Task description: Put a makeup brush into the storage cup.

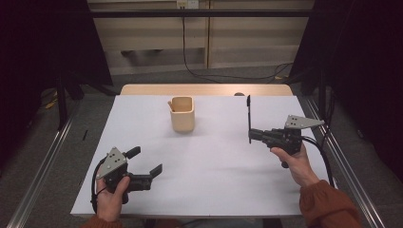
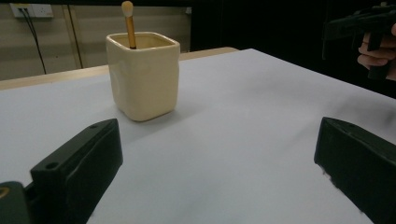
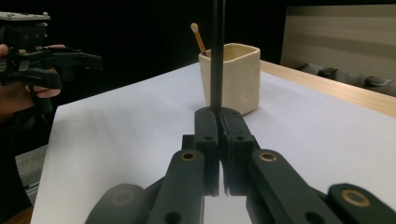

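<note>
A cream square cup (image 1: 182,114) stands on the white sheet (image 1: 214,161), back of centre, with a tan round-tipped stick (image 1: 170,105) leaning in it. My right gripper (image 1: 250,135) hovers to the cup's right, shut on a thin black rod (image 1: 248,116) that stands upright. In the right gripper view the rod (image 3: 216,51) rises from the closed jaws (image 3: 218,114) in front of the cup (image 3: 230,77). My left gripper (image 1: 146,160) sits open near the front left with nothing between its jaws; in its own view the cup (image 2: 142,74) and stick (image 2: 129,25) are ahead.
The white sheet covers a wooden table whose far edge (image 1: 206,89) shows behind the cup. Metal rails (image 1: 43,166) run along the floor on both sides. A black cable (image 1: 199,71) lies on the floor beyond the table, and dark curtains flank it.
</note>
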Available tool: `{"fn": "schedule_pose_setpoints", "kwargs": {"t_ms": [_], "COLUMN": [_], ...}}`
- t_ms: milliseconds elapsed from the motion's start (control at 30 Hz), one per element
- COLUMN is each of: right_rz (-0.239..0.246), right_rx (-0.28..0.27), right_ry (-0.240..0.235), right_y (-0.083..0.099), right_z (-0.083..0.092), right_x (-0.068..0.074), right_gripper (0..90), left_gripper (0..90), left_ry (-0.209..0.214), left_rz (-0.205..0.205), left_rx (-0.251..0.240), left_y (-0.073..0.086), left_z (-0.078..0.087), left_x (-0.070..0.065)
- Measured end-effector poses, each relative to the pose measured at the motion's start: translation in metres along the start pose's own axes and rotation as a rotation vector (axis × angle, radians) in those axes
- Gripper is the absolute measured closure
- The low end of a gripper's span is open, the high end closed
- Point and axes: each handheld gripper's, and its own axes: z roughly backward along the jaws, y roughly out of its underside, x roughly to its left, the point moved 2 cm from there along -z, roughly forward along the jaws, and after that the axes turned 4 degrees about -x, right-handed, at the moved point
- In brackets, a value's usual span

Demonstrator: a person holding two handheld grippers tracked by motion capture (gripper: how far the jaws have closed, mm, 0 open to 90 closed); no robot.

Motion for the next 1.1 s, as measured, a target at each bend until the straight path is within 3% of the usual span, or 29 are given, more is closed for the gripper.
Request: {"fn": "schedule_pose_setpoints", "kwargs": {"t_ms": [267, 733, 1100], "right_rz": [0.013, 0.030, 0.020], "right_rx": [0.013, 0.032, 0.033], "right_ry": [-0.032, -0.114, -0.125], "right_y": [0.000, 0.000, 0.003], "right_z": [-0.009, -0.033, -0.044], "right_x": [0.011, 0.036, 0.039], "right_gripper": [86.3, 86.3, 86.2], "left_gripper": [0.9, 1.3, 1.7], "left_ry": [0.032, 0.121, 0.191], "left_rz": [-0.036, -0.040, -0.050], "left_rx": [-0.015, -0.015, -0.043], "left_y": [-0.011, -0.024, -0.039], "left_z": [-0.020, -0.045, -0.070], "left_x": [-0.013, -0.034, -0.052]}}
